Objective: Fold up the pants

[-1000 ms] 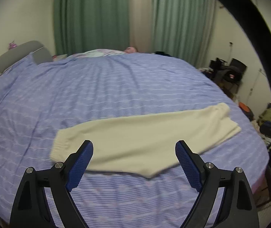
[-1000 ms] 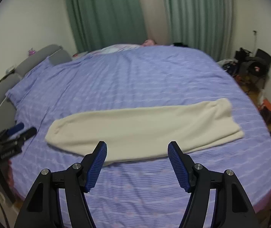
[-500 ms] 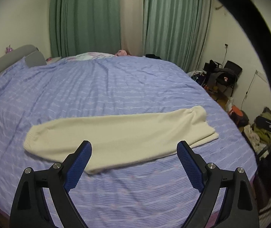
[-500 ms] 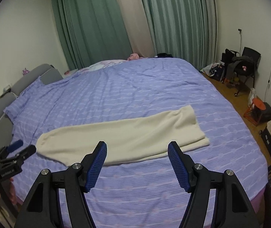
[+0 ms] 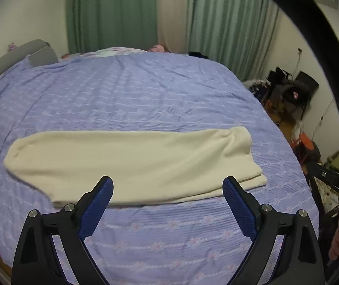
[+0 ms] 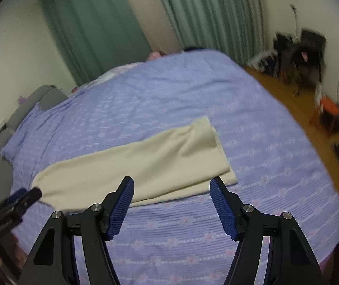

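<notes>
- Left wrist view: the left gripper (image 5: 167, 196) has its two blue fingers spread wide apart, with nothing between them. It hangs above the bed, just in front of the near edge of the pants (image 5: 131, 163).
- Right wrist view: the right gripper (image 6: 171, 196) is spread wide too, and it holds nothing. It sits above the purple blanket (image 6: 193, 237), near the wide end of the pants (image 6: 145, 166).
- The cream pants lie flat across the blanket as one long strip. They look folded once already, one leg on top of the other. The thin cuff end is on the left and the wide end is on the right, where two layers show at the corner.
- A second ago both cameras saw the pants from farther back. Now the pants look bigger and closer in both views, and the right view has swung toward the wide end and is blurry.
- I think this means the hands are coming in to take hold for the next fold, probably bringing one end over to the other. No fold has started yet.
- Farther out are the green curtains (image 5: 112, 11), a grey headboard (image 5: 39, 52) and dark clutter on the floor (image 6: 300, 54).
</notes>
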